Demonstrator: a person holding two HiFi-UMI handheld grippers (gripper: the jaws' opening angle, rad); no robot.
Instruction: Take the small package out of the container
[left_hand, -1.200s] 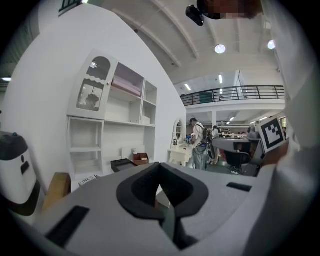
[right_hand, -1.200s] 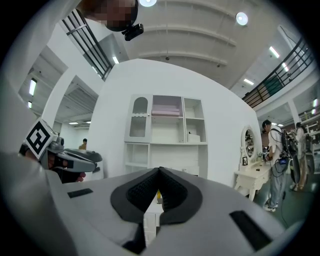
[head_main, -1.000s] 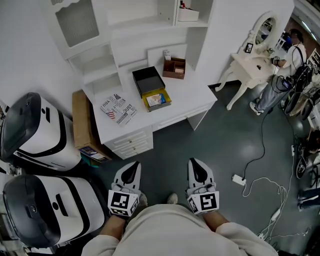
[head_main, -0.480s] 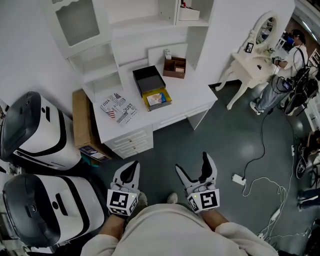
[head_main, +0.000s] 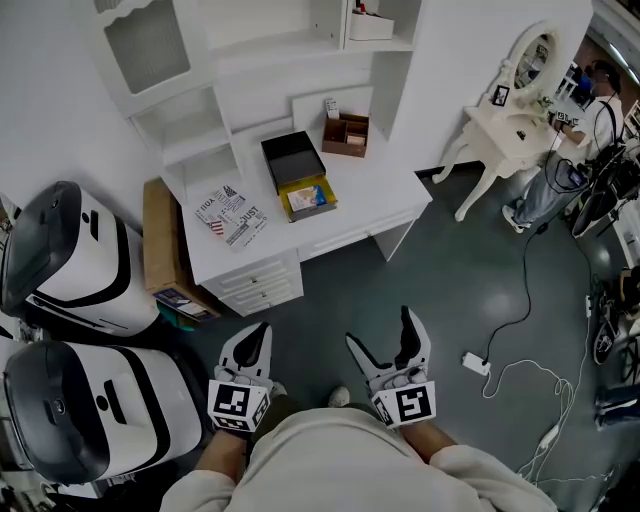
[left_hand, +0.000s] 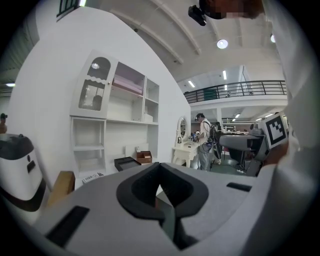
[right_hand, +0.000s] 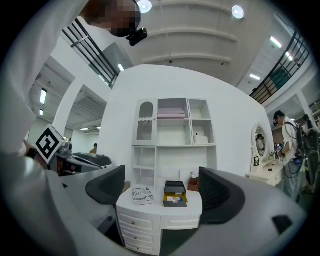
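Observation:
The container is a black box lying open on the white desk, its lid folded back. Its yellow-lined half holds the small package, a flat colourful packet. Both also show far ahead in the right gripper view as the container with the package. My left gripper is held low near my body, jaws shut and empty; its fingertips meet. My right gripper stands open beside it with nothing between its pads. Both grippers are well short of the desk.
A printed magazine and a brown wooden organiser lie on the desk. Two white-and-black pods and a cardboard box stand at the left. At the right are a vanity table, a person and floor cables.
My right gripper's jaws have gone from shut to wide open. The left gripper stays shut. The head view has shifted slightly.

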